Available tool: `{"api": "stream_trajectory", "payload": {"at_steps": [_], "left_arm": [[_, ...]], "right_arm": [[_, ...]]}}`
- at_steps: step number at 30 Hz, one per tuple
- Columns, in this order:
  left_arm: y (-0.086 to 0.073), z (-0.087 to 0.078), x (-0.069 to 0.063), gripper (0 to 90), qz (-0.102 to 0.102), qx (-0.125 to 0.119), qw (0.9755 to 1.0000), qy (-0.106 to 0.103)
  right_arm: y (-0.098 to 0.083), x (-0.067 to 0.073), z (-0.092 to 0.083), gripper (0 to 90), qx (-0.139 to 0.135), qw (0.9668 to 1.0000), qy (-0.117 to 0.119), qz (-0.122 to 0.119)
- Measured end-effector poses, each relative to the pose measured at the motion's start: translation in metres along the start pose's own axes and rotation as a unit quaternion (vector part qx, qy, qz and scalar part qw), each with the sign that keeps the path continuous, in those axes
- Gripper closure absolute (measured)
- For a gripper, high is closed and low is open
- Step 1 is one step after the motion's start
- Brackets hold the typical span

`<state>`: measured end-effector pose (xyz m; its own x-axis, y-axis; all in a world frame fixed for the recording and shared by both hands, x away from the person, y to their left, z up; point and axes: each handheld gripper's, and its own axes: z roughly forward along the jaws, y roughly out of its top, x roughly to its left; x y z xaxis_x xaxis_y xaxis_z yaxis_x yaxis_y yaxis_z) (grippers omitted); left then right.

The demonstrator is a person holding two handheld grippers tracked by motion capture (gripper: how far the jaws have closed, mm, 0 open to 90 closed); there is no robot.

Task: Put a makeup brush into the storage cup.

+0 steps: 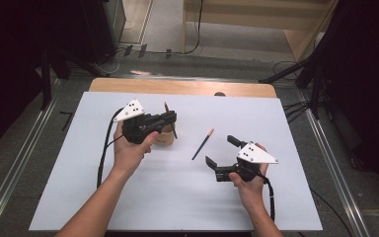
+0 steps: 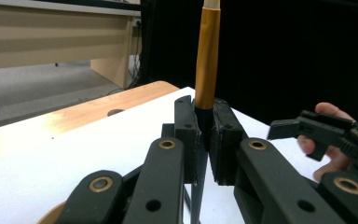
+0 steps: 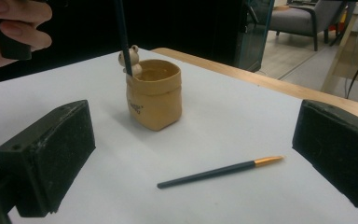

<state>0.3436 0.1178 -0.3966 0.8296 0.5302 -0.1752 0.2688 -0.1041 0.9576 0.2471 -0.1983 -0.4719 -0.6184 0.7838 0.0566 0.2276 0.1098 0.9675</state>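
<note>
A small tan cup (image 3: 154,95) with a tiny figure on its rim stands on the white table (image 1: 143,197); in the high view the cup (image 1: 164,140) sits under my left hand. My left gripper (image 1: 171,118) is shut on a dark pen with a gold band (image 2: 207,60), held nearly upright. The pen's lower end (image 3: 122,37) dips into the cup's mouth. A second dark pen with a gold tip (image 1: 203,144) lies flat on the table, also seen between the open pads (image 3: 46,154) of my right gripper (image 1: 222,150), which holds nothing.
The table's wooden far edge (image 1: 177,87) has a small hole in it. Metal floor rails (image 1: 24,148) run along both sides, with cables (image 1: 296,108) and dark stands beyond. Bare white surface lies in front of both hands.
</note>
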Motion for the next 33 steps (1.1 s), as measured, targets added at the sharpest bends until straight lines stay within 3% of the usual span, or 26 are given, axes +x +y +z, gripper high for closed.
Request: {"api": "stream_trajectory", "payload": {"at_steps": [9,25,33], "left_arm": [[0.002,-0.004,0.004,83.7,0.004,-0.004,0.9999,0.009],[0.006,-0.009,0.013,83.7,0.004,-0.011,0.9997,0.023],[0.007,-0.01,0.017,83.7,0.005,-0.013,0.9994,0.031]], "right_arm": [[-0.006,-0.015,-0.03,0.0,-0.005,0.9997,-0.022,0.001],[-0.035,-0.052,-0.084,0.0,0.008,0.9973,-0.073,0.011],[-0.046,-0.062,-0.105,0.0,0.007,0.9955,-0.091,0.025]]}}
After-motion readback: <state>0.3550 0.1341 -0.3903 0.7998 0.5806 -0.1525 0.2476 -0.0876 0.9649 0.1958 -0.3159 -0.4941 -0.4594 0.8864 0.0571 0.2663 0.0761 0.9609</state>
